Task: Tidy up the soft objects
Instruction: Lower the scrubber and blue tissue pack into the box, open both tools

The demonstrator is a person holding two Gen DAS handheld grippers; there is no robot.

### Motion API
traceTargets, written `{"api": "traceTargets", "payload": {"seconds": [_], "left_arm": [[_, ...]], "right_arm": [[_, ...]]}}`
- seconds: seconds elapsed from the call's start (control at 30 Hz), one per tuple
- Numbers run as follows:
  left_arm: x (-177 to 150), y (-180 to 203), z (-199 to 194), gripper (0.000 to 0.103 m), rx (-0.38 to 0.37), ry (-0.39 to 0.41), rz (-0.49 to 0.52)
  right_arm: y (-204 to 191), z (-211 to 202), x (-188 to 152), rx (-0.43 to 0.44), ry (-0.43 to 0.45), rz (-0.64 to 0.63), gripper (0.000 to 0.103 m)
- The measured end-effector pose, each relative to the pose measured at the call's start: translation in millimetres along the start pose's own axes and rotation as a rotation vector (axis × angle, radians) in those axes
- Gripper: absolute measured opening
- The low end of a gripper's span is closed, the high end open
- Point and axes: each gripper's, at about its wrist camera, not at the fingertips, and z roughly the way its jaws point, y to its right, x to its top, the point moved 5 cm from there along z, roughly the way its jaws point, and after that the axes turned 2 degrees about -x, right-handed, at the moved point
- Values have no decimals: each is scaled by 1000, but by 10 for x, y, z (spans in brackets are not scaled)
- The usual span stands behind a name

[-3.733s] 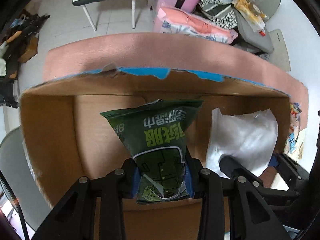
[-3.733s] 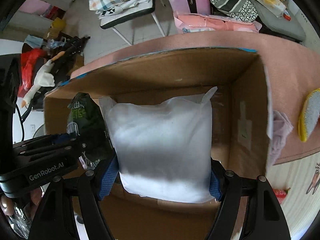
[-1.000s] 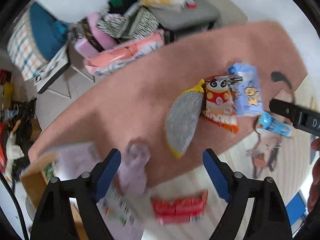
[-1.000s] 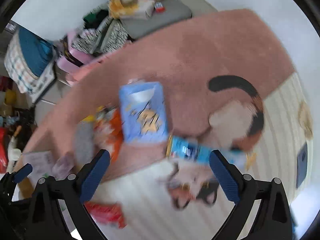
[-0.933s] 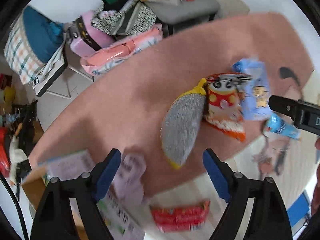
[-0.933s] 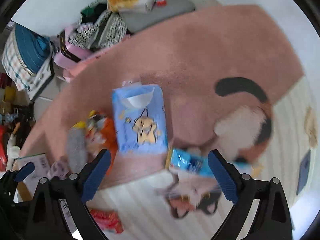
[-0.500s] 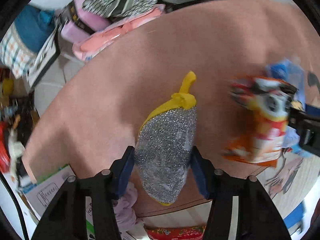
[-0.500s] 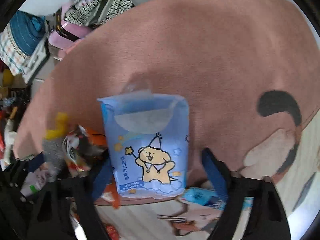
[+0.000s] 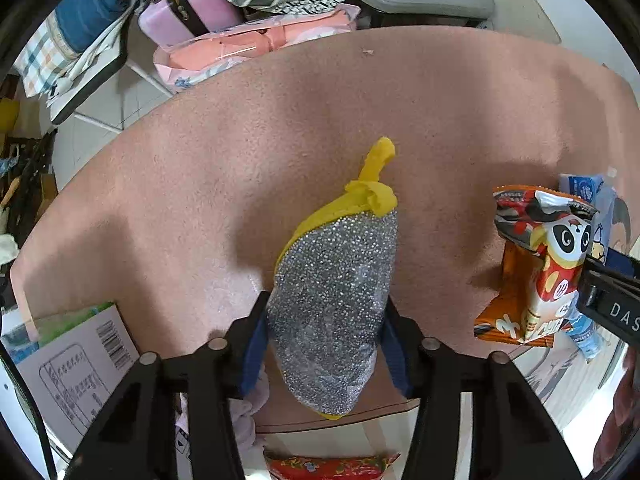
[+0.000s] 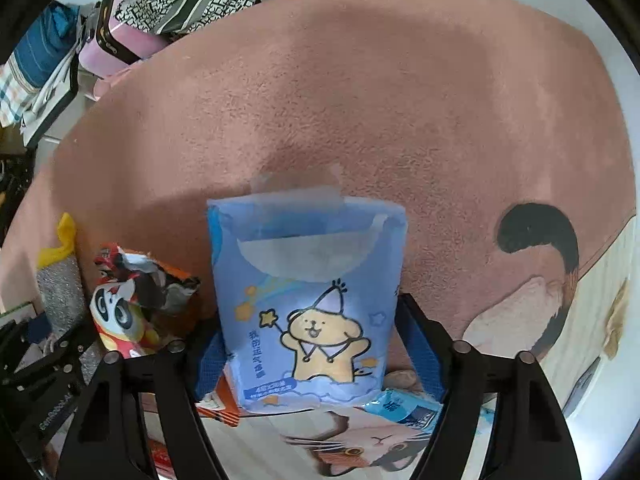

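One silver-and-yellow scrubbing sponge [image 9: 334, 312] sits squeezed between your left gripper [image 9: 324, 340] pads, one blue tissue pack [image 10: 310, 300] with a cartoon bear sits between your right gripper [image 10: 316, 356] fingers, closed to its sides, and one panda snack bag [image 10: 132, 304] lies just left of it on the pink rug [image 10: 360, 100].

White letters "DAS" on the right hand-held gripper [image 9: 612, 308] body.
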Motion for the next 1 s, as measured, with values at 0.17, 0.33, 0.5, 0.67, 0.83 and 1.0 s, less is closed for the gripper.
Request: {"api": "traceTargets", "payload": {"seconds": [0.17,0.33,0.5,0.67,0.83,1.0], "left_arm": [[-187,-27,-328,44,-10,71,-17],[-630,-143,-1021,44,-89,210,-35],[-1288,-595,-1597,44,-135,316,-81],[-1926,-1517,-1913,44,-111,340,-160],[-2226,-2614,-1846,44,-36,310,-264],[-2098,-3434,-1510,45,-43,225,-335]], "right_arm": [[-24,-310,-102,-12,48,7,37],[-173,-926,-435,34,156,-41,37],[-569,-1581,-1165,121,236,-116,37],[-1525,-1858,-2083,250,228,-224,37],[-2722,-1748,-2733,325,161,-338,37],[-3556,-1447,-3020,298,102,-378,37]]}}
